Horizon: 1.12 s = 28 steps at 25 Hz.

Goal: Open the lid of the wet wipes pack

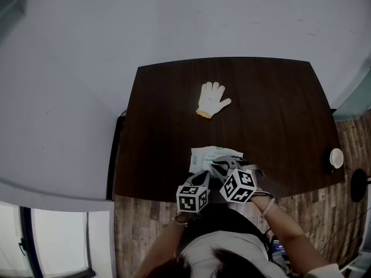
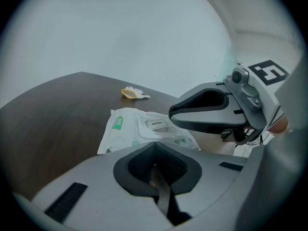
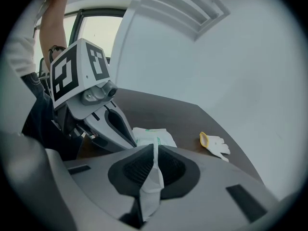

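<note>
Pinching a white fold of the pack (image 1: pixel 213 156) in the right gripper (image 3: pixel 154 147), at the table's (image 1: pixel 278 114) 6 o'clock edge. With the left gripper (image 2: pixel 155 147) pressed together, facing the lid (image 2: pixel 156 124) at 12 o'clock, just ahead; likely the nearer.

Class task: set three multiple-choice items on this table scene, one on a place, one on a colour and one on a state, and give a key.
1. Where does the glove lie?
A. On the table, beyond the pack and apart from it.
B. On top of the pack.
C. On the floor.

2. What colour is the glove's cuff?
A. Red.
B. Blue.
C. Yellow.

3. How is the right gripper?
A. Open over the glove.
B. Shut on the pack's edge.
C. Shut on nothing.

Key:
1 A, bare table separates glove and pack in the head view.
2 C, the cuff's rim shows yellow.
3 B, the pack's white edge is pinched between its jaws in the right gripper view.
</note>
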Tool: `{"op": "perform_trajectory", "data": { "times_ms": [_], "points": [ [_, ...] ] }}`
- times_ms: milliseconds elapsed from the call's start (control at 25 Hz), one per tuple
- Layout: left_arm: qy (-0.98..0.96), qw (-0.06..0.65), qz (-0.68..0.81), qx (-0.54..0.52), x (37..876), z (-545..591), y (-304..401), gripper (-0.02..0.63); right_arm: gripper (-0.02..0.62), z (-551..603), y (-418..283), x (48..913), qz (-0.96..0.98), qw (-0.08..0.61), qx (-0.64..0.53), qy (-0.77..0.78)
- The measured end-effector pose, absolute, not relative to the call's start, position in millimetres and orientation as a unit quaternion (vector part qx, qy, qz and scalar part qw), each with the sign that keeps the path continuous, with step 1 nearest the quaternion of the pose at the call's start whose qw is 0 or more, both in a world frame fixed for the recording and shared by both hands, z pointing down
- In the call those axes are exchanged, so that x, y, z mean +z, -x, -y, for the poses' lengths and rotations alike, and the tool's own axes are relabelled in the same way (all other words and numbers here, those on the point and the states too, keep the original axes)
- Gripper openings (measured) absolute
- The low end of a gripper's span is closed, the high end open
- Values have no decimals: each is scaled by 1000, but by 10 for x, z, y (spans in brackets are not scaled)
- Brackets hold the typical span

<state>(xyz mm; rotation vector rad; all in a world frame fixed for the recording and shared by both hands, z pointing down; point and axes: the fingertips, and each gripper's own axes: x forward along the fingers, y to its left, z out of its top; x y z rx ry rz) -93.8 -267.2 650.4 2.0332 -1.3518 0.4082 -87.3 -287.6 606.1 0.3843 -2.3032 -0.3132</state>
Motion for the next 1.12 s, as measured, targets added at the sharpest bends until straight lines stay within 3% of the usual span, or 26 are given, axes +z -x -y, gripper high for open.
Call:
{"op": "perform_trajectory", "data": {
  "times_ms": [1120],
  "points": [
    [-782, 330, 505, 157, 6503, 2665, 937, 18, 31, 3397, 852, 5817, 903, 351, -117, -220]
  ]
}}
